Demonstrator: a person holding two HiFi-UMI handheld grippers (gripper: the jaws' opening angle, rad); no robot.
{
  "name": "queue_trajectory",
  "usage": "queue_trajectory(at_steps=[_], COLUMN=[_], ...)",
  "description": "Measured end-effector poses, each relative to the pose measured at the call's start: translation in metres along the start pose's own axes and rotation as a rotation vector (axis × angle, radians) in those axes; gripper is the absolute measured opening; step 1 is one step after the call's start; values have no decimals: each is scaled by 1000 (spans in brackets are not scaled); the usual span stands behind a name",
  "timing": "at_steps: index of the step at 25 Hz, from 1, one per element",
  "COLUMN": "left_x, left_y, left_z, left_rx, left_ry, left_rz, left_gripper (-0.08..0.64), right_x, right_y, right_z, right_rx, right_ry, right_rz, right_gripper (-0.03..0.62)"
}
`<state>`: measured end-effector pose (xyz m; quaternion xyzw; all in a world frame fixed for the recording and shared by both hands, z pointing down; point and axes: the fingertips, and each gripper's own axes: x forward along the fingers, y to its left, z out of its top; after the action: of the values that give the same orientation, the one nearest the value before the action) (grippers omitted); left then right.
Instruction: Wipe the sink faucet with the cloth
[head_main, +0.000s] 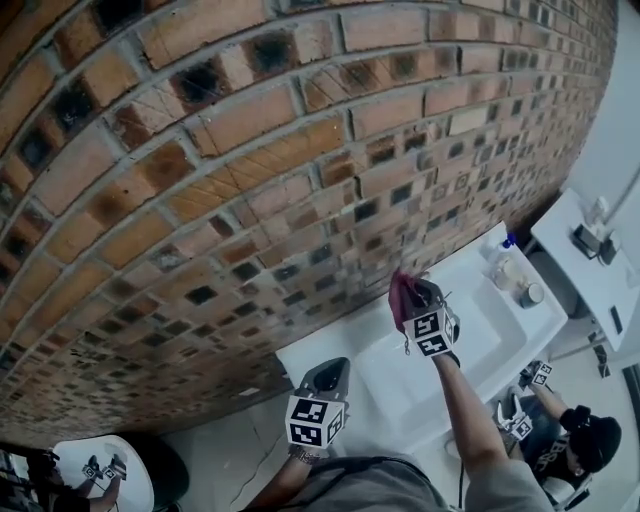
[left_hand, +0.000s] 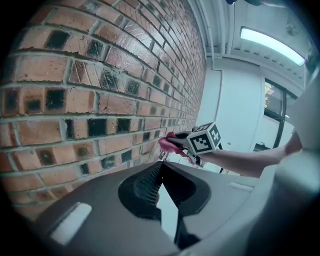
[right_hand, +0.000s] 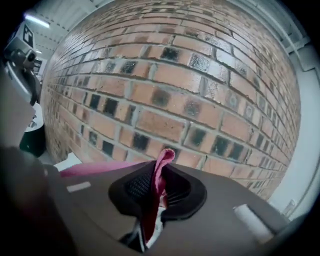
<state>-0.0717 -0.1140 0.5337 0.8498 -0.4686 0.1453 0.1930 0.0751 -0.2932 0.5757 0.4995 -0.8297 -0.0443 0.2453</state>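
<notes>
A dark pink cloth (head_main: 402, 300) is pinched in my right gripper (head_main: 416, 296), which is shut on it up against the brick wall, above the back of the white sink (head_main: 478, 345). In the right gripper view the cloth (right_hand: 159, 176) sticks up between the jaws of the right gripper (right_hand: 163, 167). The faucet is mostly hidden behind the cloth; only a small chrome piece (left_hand: 162, 155) shows under the cloth (left_hand: 169, 142) in the left gripper view. My left gripper (head_main: 326, 373) hangs lower left over the counter, its jaws together and empty, also seen as the left gripper (left_hand: 160, 167).
A brick wall (head_main: 250, 150) rises right behind the sink. Bottles (head_main: 503, 262) and a small round container (head_main: 532, 294) stand at the sink's right end. Another person (head_main: 585, 440) with grippers is at lower right, and a further counter (head_main: 590, 260) at far right.
</notes>
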Motion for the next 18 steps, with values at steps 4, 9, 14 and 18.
queue_trajectory(at_steps=[4, 9, 14, 18], left_x=[-1, -6, -4, 6], left_y=[10, 22, 26, 19], left_z=[-7, -19, -21, -21], left_rx=[-16, -44, -57, -52], left_ry=[17, 37, 41, 48], left_rz=[22, 57, 67, 48], left_gripper=[20, 20, 20, 20], right_x=[3, 11, 19, 30], right_y=[-40, -91, -98, -39], right_z=[-4, -44, -114, -169], right_rx=[129, 251, 396, 352], right_ry=[-38, 46, 205, 387], right_rz=[-102, -224, -211, 1], right_gripper=[37, 32, 28, 29])
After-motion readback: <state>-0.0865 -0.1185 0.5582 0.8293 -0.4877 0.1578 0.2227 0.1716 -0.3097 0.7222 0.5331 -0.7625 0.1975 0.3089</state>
